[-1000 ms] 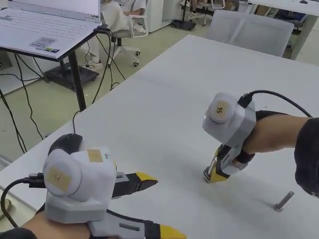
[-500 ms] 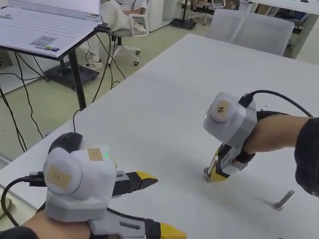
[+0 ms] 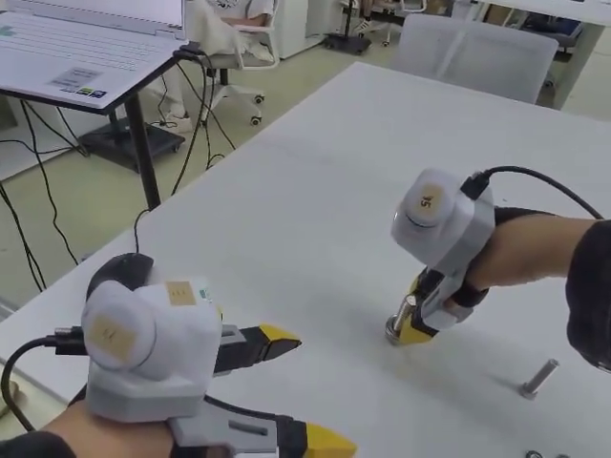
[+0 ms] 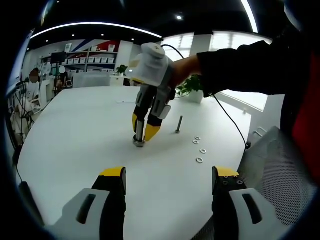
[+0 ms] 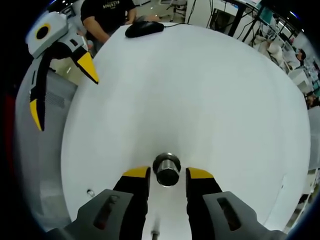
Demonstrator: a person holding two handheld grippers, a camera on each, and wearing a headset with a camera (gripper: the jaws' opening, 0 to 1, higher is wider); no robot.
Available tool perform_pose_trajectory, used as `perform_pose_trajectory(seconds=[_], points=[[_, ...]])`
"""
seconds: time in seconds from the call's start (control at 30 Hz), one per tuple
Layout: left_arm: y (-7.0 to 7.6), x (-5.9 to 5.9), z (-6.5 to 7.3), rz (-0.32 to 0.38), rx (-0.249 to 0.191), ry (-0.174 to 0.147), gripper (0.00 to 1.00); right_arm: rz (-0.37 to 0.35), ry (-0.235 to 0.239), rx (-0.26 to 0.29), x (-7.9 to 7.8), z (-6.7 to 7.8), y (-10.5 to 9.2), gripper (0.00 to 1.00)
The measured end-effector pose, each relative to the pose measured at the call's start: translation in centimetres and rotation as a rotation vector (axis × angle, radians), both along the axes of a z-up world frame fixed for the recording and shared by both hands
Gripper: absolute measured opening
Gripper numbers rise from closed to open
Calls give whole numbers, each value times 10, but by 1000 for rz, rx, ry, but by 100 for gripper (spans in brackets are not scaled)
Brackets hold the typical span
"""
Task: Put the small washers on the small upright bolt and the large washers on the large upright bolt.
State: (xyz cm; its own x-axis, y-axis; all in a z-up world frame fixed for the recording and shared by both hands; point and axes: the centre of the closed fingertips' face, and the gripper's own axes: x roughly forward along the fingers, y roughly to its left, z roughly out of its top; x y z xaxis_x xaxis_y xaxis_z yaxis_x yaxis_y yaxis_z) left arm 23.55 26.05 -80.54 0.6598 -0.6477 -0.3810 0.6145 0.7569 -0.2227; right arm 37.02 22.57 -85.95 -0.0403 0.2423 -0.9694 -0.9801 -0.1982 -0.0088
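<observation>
- Change over the last second: slight. The right gripper (image 3: 410, 331) has tipped a little more upright over the same spot, lower right of centre in the head view. The head camera shifted too, so most of the apparent drift is not the things moving.
- Its fingers (image 5: 137, 175) look clamped on the large bolt (image 5: 166, 169), one on each side. The bolt stands head-down, touching the worktop (image 3: 315, 191).
- Left gripper (image 4: 167, 180) hangs at lower left of the head view, fingers spread wide, nothing between them.
- Small bolt (image 4: 178, 124) stands on its own just right of the held one in the left gripper view. Four washers (image 4: 203, 150) lie loose to its lower right, none threaded.
- Reading: large bolt is nearly planted. Release looks due, and washer sorting has not begun. Risk: it topples on letting go.
</observation>
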Motion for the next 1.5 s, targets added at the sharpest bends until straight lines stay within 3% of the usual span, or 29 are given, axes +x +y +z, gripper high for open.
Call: perform_pose_trajectory(seconds=[1.13, 1.5], points=[[-16, 12, 8, -69, 15, -15, 69, -66, -14, 77, -2, 25, -25, 34], [-20, 13, 12, -89, 20, -22, 69, -108, -14, 119, -11, 33, -37, 34]])
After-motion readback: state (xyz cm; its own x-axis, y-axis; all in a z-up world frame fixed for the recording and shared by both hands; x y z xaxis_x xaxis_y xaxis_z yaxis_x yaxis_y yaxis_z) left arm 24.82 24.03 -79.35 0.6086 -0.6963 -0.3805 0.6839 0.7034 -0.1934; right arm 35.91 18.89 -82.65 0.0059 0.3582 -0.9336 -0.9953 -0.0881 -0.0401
